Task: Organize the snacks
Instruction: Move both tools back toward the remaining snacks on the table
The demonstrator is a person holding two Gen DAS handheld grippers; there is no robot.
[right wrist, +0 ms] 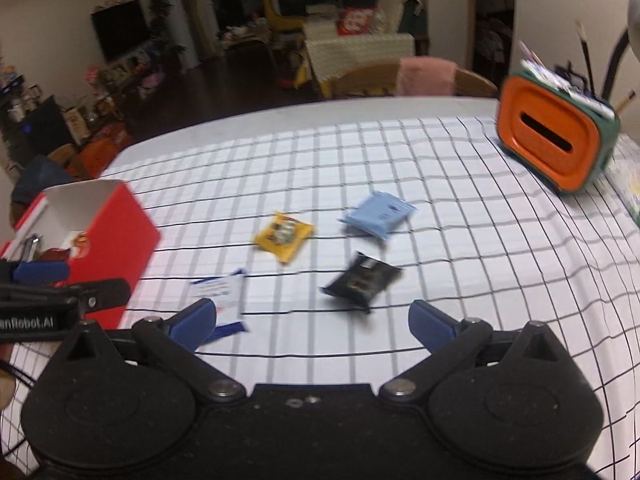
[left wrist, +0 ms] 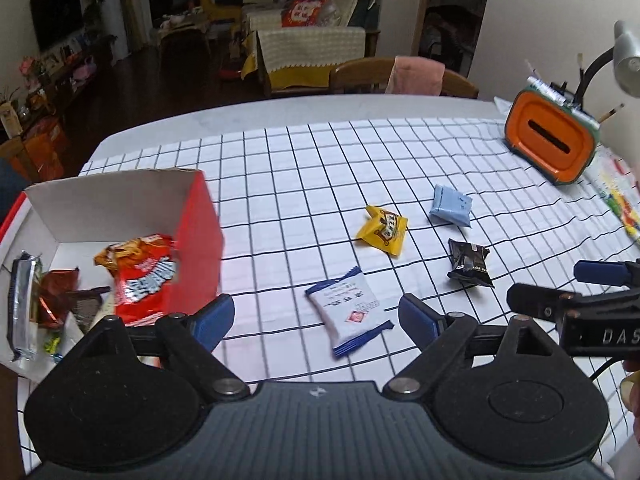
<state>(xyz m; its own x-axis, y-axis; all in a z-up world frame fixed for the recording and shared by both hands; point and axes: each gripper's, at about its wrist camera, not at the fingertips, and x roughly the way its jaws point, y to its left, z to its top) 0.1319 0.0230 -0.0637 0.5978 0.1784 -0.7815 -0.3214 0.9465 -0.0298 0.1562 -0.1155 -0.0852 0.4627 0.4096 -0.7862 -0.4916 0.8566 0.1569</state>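
Loose on the checked cloth lie a white-and-blue snack packet point(left wrist: 348, 314) point(right wrist: 222, 294), a yellow one point(left wrist: 383, 230) point(right wrist: 283, 236), a light blue one point(left wrist: 451, 205) point(right wrist: 378, 214) and a black one point(left wrist: 470, 263) point(right wrist: 362, 278). A red box point(left wrist: 132, 216) point(right wrist: 108, 236) with a white inside stands at the left and holds a red bag point(left wrist: 142, 276) and several other wrappers. My left gripper point(left wrist: 316, 318) is open, with the white packet lying in the gap between its fingers. My right gripper point(right wrist: 312, 322) is open and empty, just short of the black packet.
An orange and green holder point(left wrist: 550, 142) point(right wrist: 554, 144) with pens stands at the back right beside a lamp point(left wrist: 626, 56). A wooden chair point(left wrist: 400, 76) with a pink cloth sits behind the table's far edge. Papers point(left wrist: 616, 196) lie along the right edge.
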